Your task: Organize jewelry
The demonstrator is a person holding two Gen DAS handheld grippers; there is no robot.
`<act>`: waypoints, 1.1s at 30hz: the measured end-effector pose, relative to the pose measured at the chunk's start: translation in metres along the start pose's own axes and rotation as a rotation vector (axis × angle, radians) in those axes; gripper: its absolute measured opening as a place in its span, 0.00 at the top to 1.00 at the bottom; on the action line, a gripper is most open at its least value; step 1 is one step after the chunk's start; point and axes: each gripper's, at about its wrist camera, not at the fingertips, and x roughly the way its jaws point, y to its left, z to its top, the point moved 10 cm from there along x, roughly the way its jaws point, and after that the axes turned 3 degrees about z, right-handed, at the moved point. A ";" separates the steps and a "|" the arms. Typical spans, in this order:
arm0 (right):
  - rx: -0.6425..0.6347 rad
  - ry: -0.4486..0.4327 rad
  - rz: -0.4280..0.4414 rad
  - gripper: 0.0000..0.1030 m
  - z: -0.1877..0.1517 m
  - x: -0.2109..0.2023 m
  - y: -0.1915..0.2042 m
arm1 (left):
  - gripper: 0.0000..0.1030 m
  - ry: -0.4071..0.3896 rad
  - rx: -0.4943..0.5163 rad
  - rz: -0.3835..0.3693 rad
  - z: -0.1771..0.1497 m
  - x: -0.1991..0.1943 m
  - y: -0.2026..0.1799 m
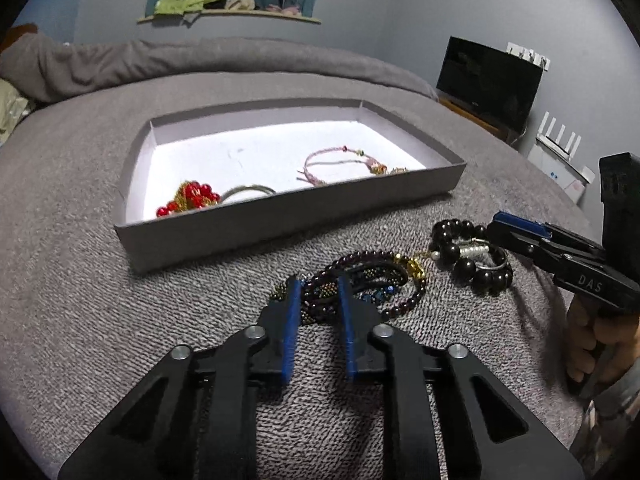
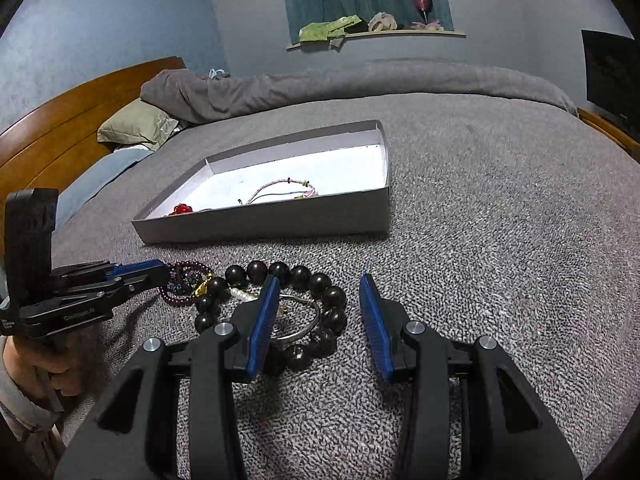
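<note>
Both grippers hover low over loose bracelets on the grey bed.

The left gripper (image 1: 318,292) has its fingers parted around a tangle of purple beaded bracelets (image 1: 360,284). The right gripper (image 2: 320,304) is spread wide, its left finger over the black bead bracelet (image 2: 304,280). Behind them, the shallow grey box (image 1: 288,216) holds a red bead piece (image 1: 192,196) and a pink cord bracelet (image 1: 344,164).

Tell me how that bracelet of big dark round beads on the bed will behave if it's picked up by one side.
The dark round-bead bracelet is probably strung, so it should sag rather than hold its ring. The glossy beads may slip between the right tongs. The thin silver bangle lying inside it looks separate and likely stays behind.
</note>
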 end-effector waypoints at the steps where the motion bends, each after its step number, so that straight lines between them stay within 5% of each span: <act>1: -0.001 0.001 0.000 0.59 0.000 0.000 0.001 | 0.89 0.003 -0.002 0.002 0.000 0.000 0.000; 17: 0.010 0.005 0.001 0.59 -0.004 -0.001 -0.001 | 0.94 -0.128 -0.019 -0.046 0.010 -0.062 -0.001; 33: 0.005 0.018 -0.003 0.59 -0.010 -0.005 0.002 | 0.94 -0.046 -0.089 0.053 -0.038 -0.060 0.053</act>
